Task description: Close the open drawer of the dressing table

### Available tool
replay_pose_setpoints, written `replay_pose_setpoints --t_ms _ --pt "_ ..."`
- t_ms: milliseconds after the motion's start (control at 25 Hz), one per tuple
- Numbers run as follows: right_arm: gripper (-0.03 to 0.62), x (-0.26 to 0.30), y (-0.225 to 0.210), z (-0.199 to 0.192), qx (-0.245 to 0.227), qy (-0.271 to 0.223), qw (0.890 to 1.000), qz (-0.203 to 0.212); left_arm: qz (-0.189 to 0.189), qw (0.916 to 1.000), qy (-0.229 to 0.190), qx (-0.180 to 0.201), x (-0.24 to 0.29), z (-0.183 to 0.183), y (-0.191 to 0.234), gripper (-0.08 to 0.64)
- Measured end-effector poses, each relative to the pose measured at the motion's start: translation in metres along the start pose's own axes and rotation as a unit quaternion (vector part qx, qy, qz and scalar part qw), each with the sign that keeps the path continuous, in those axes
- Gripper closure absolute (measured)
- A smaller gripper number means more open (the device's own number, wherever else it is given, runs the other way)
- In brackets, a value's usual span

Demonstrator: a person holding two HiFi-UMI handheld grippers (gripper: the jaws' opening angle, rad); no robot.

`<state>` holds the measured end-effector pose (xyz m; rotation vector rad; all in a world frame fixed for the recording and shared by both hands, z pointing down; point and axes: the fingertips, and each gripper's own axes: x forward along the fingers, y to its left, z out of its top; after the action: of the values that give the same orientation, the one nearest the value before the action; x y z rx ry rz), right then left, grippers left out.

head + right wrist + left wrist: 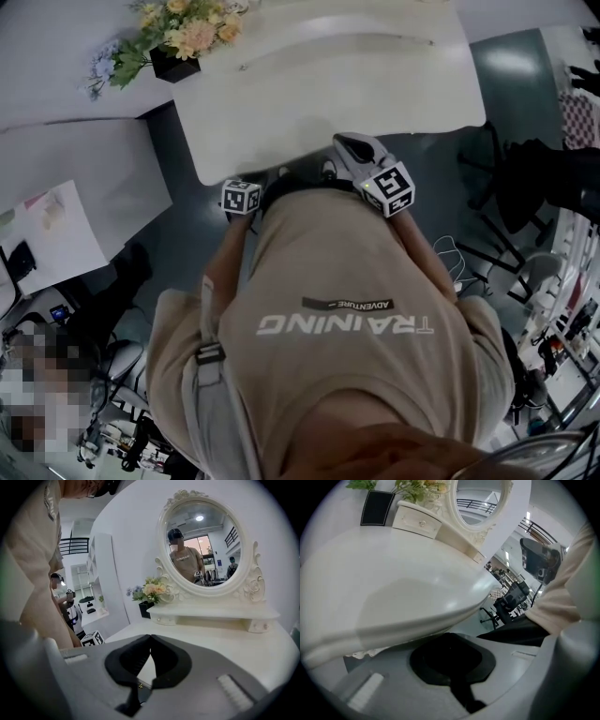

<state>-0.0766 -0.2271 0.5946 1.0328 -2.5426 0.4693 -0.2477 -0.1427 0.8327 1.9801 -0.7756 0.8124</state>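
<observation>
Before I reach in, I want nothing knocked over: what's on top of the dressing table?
At the back: flowers in a black vase, an oval mirror and a low shelf. The rest seen looks bare; the right tool covers the near strip.

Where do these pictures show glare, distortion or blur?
Head view: the white tabletop is nearly washed out by light, and a mosaic patch covers the lower left corner. Left gripper view: strong fisheye bending, black corners, a bright highlight on the tabletop edge. Right gripper view: same round dark border; the near right gripper looks soft, the mirror sharp.
</observation>
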Motion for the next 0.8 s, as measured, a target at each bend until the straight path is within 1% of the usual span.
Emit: replay_pose_setpoints --t_ms 160,280,400,560,640,720,800 --pt "0.594 -0.009 -0.003 -0.005 0.003 0.01 1.0 -0.012 0.011 0.9995 -0.003 -0.029 -0.013 -0.006 -0.004 0.554" --pt "0.594 -0.02 -0.01 0.002 -0.008 0.0 1.0 -0.016 0.027 0.9989 -0.024 -0.029 -0.03 -0.001 -0.013 0.554" --pt "0.594 -0.033 -0.018 0.014 -0.016 -0.02 0.999 -0.024 0.045 0.9962 -0.066 -0.034 -0.052 0.012 -0.024 0.554" --pt "0.594 -0.055 -0.028 0.025 -0.019 -0.037 0.999 -0.034 0.061 0.9878 -0.136 -0.046 -0.085 0.039 -0.046 0.554" --pt "0.594 -0.066 -0.031 0.025 -0.011 -0.04 0.999 -0.032 0.065 0.984 -0.161 -0.04 -0.1 0.052 -0.059 0.554" --pt "0.594 -0.079 -0.03 0.018 -0.001 -0.036 0.999 -0.029 0.072 0.9813 -0.176 -0.03 -0.112 0.059 -0.073 0.554" --pt "0.594 -0.087 -0.032 0.016 -0.003 -0.035 0.999 -0.026 0.086 0.9788 -0.186 -0.003 -0.125 0.073 -0.084 0.554"
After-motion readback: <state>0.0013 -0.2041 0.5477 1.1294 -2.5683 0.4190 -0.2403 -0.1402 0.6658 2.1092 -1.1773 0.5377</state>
